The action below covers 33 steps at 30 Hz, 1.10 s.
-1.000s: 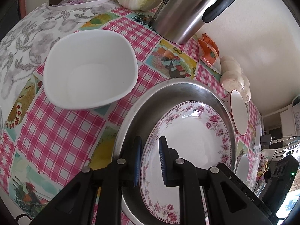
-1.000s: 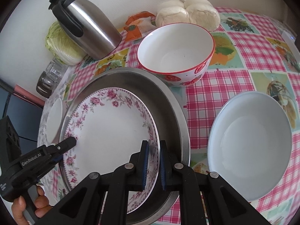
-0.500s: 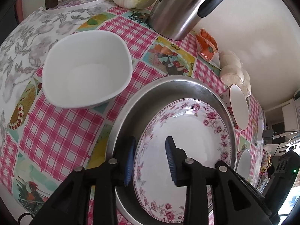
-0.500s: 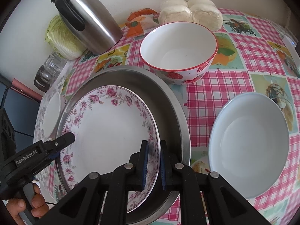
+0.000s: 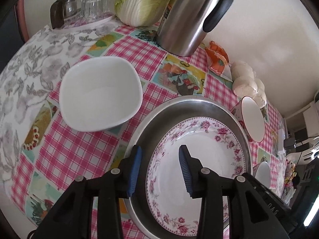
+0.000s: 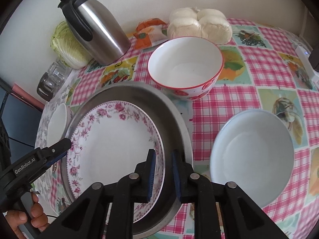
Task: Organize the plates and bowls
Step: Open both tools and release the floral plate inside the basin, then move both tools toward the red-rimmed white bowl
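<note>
A floral-rimmed plate lies inside a wide steel pan. My left gripper is open, its jaws standing on either side of the plate's left rim. It also shows in the right wrist view. My right gripper is open with a small gap around the plate's right rim. A white squarish bowl sits left of the pan. A red-rimmed bowl sits behind the pan and a pale blue bowl to its right.
A steel thermos jug, a cabbage, upturned glasses, an orange packet and bagged white buns line the wall. The checked tablecloth extends right.
Both grippers have opened and let go of the plate's rim; the left opened wide, the right only slightly. The plate now rests in the pan.
</note>
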Each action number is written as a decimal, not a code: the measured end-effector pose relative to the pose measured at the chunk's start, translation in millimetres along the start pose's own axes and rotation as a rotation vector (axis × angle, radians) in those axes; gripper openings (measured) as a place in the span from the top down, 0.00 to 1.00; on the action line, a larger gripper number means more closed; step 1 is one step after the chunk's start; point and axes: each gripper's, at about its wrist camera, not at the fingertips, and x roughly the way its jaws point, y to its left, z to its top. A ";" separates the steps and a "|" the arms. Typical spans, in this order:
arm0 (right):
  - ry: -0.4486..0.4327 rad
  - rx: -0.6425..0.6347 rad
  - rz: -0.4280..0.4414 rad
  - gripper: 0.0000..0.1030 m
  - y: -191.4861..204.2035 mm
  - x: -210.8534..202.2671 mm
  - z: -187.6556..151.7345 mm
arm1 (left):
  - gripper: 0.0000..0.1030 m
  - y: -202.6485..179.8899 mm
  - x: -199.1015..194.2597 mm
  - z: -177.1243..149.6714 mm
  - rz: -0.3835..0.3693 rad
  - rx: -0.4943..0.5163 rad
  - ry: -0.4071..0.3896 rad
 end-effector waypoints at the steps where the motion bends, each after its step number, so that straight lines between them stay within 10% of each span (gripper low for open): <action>1: -0.002 0.001 0.001 0.80 -0.4 -1.9 0.2 | 0.59 -2.1 -2.8 0.1 0.004 0.013 -0.006; 14: -0.075 -0.096 -0.051 0.25 18.4 -32.6 4.4 | 0.30 -25.3 -24.0 -2.1 0.142 0.157 -0.064; 33: -0.126 -0.194 -0.152 0.00 26.2 -41.2 0.4 | 0.12 -18.2 -25.8 -3.1 0.254 0.154 -0.114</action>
